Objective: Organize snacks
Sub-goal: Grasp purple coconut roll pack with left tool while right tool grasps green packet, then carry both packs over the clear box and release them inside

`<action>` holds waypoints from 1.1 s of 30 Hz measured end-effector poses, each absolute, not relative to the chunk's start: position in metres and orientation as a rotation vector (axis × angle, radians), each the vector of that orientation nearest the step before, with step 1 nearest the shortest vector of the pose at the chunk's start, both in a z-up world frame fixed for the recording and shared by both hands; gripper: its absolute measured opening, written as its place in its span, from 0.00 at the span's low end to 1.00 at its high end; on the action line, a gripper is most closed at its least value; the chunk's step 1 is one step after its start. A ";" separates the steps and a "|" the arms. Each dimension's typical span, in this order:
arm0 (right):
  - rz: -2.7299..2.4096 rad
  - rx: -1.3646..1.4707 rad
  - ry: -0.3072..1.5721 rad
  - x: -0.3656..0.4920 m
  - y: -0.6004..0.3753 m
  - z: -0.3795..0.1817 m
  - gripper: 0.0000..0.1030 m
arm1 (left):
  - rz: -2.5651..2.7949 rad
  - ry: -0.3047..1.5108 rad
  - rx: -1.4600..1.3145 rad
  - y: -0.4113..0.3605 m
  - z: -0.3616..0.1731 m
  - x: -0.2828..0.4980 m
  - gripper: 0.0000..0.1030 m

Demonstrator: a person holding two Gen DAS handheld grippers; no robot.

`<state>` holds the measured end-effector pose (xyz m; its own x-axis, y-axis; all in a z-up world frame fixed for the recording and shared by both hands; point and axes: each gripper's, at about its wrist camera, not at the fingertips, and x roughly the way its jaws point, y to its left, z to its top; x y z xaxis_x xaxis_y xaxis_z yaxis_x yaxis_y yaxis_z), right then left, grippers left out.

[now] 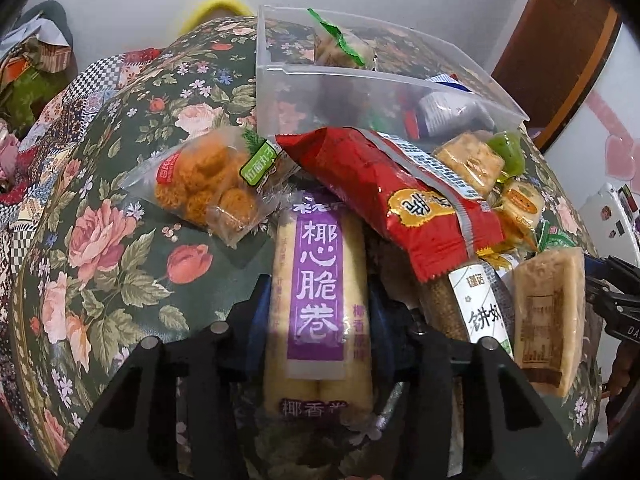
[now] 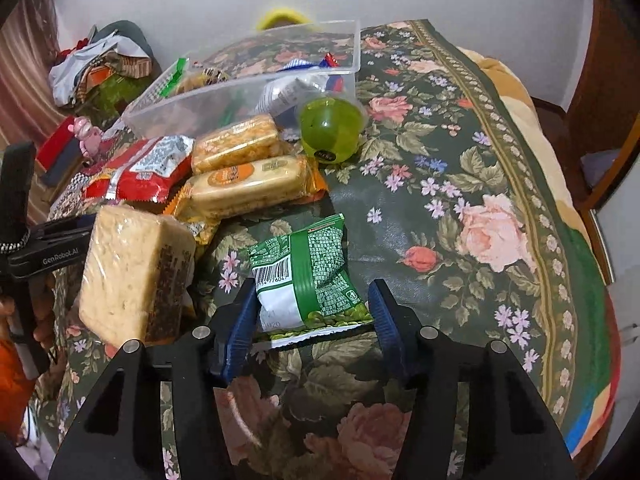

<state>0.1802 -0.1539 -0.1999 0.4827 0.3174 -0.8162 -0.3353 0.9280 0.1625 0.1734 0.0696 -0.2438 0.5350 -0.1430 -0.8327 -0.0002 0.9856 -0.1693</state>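
Left wrist: left gripper (image 1: 320, 312) seemingly clamps coconut roll pack (image 1: 318, 280), fingers hidden | right gripper (image 2: 312, 312) straddles green pea packet (image 2: 308, 276), apart.

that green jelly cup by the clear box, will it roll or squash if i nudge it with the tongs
The green jelly cup lies tipped on its side with rounded walls, so a nudge would probably roll it, likely toward the clear box it sits beside. Its glossy plastic looks slippery. It seems fairly rigid, so probably not easily squashed.
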 end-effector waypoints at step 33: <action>0.451 0.010 0.695 0.221 -0.129 -0.106 0.50 | -0.037 0.710 -0.111 0.078 -0.110 0.178 0.44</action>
